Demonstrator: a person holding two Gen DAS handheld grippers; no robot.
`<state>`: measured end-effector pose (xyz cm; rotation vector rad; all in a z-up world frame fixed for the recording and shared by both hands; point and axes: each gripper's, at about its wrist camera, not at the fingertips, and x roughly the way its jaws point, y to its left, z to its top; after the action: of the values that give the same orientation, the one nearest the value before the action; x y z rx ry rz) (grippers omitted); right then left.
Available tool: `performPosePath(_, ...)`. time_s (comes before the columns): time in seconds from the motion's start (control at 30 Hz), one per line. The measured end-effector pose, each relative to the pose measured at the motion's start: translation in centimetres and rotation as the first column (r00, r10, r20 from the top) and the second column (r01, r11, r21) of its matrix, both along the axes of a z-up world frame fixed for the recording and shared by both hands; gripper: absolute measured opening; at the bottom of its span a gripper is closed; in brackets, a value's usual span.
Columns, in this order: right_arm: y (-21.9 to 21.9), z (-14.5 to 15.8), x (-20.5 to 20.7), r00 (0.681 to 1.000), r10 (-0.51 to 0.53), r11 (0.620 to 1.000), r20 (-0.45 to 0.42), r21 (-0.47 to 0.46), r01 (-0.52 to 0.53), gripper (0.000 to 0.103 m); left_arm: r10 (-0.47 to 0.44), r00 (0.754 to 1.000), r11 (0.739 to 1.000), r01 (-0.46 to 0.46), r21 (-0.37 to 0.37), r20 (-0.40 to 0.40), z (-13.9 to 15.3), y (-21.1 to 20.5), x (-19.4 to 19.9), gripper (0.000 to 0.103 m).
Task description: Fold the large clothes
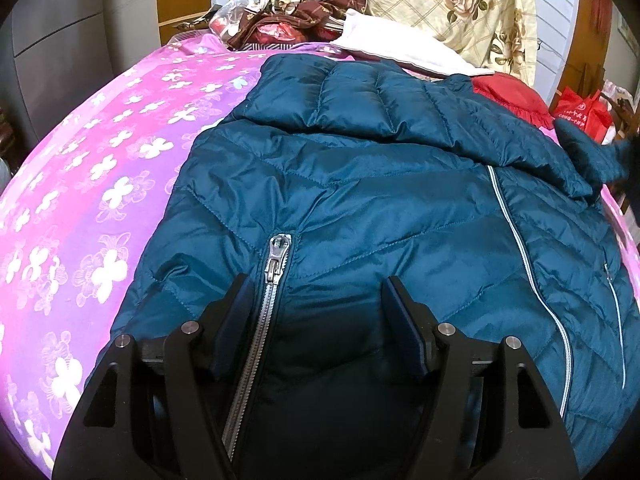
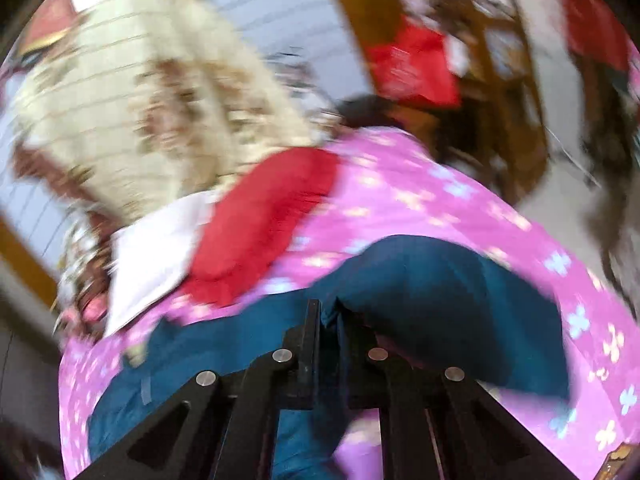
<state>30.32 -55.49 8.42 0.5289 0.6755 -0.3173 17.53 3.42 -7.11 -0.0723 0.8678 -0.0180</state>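
A teal quilted puffer jacket (image 1: 360, 184) lies front up on a pink flowered bedsheet (image 1: 92, 184), hood toward the far side. My left gripper (image 1: 316, 284) is open and hovers low over the jacket's lower front, its left finger beside a silver pocket zipper (image 1: 276, 260). The right wrist view is motion-blurred. There my right gripper (image 2: 330, 312) is shut on a fold of the jacket's teal fabric (image 2: 440, 300), which looks like a sleeve, and holds it above the sheet (image 2: 400, 184).
A red cushion (image 1: 508, 96) and a white cloth (image 1: 400, 48) lie past the hood; both show in the right wrist view too, the cushion (image 2: 272, 220) beside the cloth (image 2: 156, 256). Floral bedding (image 1: 452, 4) is piled at the headboard. A red bag (image 1: 580, 108) stands off the bed's right side.
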Motion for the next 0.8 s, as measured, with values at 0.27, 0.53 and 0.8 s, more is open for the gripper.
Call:
performPosePath(0.27,20.3,2.5,3.3,0.896,0.443,0.889,0.002,-0.130,-0.439,0.007,-0.013,1.000,0.998,0.014,-0.059,0.009,1.4,1.0,-0.8,0.067)
performPosePath(0.53,33.7,-10.1,5.2,0.769,0.581,0.789,-0.267,-0.045,-0.612,0.011,0.079,0.987,0.995,-0.069,-0.072,0.143,5.4,5.0,-1.8,0.067)
performPosePath(0.8,32.1,-12.4,0.6,0.765,0.596,0.794,-0.246,0.034,-0.607,0.037,0.109,0.990,0.988,-0.099,-0.116,0.088,4.8,7.1,-1.4,0.067)
